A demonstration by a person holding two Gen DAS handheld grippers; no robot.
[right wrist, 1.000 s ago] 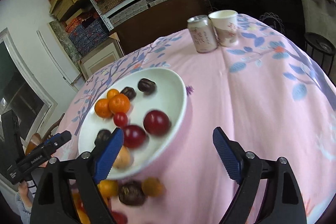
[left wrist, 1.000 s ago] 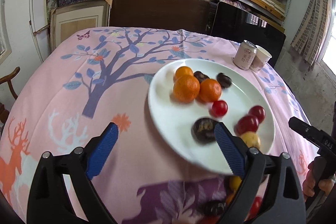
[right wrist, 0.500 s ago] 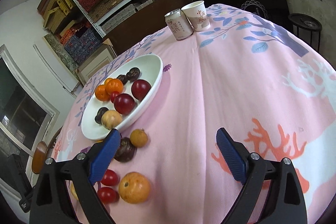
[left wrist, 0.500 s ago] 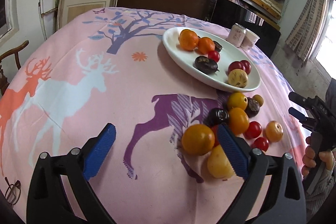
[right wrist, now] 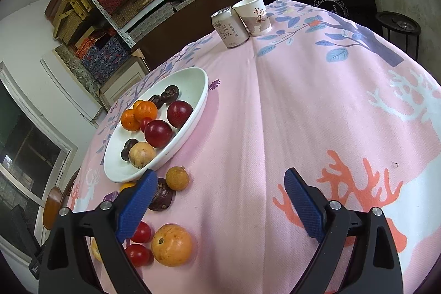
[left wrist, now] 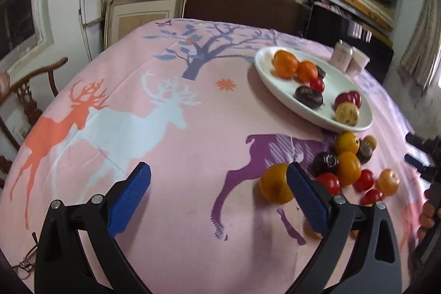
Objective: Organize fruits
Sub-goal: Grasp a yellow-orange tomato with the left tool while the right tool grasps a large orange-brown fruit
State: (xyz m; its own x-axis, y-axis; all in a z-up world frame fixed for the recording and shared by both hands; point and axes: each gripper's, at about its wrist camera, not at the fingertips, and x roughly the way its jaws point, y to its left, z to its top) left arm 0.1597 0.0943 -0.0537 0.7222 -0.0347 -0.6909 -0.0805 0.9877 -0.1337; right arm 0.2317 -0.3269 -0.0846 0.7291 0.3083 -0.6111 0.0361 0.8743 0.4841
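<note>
A white plate (left wrist: 275, 90) holds tangerines (left wrist: 286, 66), dark fruits, red plums (right wrist: 157, 132) and a yellow speckled fruit. Loose fruits lie on the pink cloth in front of it: a big orange one (left wrist: 275, 188), dark passion fruits (left wrist: 325, 163), cherry tomatoes (left wrist: 329, 182) and a small brown one (right wrist: 177, 178). My left gripper (left wrist: 217, 168) hovers left of this pile with its jaws opening and only cloth between them; its right finger overlaps the big orange fruit. My right gripper (right wrist: 220, 174) is open over bare cloth, to the right of the pile.
A drink can (right wrist: 230, 28) and a paper cup (right wrist: 255, 15) stand at the table's far side. A wooden chair (left wrist: 27, 92) is off the left edge. Spectacles (left wrist: 26, 261) lie at the near left edge. Shelves of boxes fill the back wall.
Both grippers have drawn back from above the plate toward the near table edge. The loose fruit pile has come into view, and both pairs of jaws stand a little wider.
</note>
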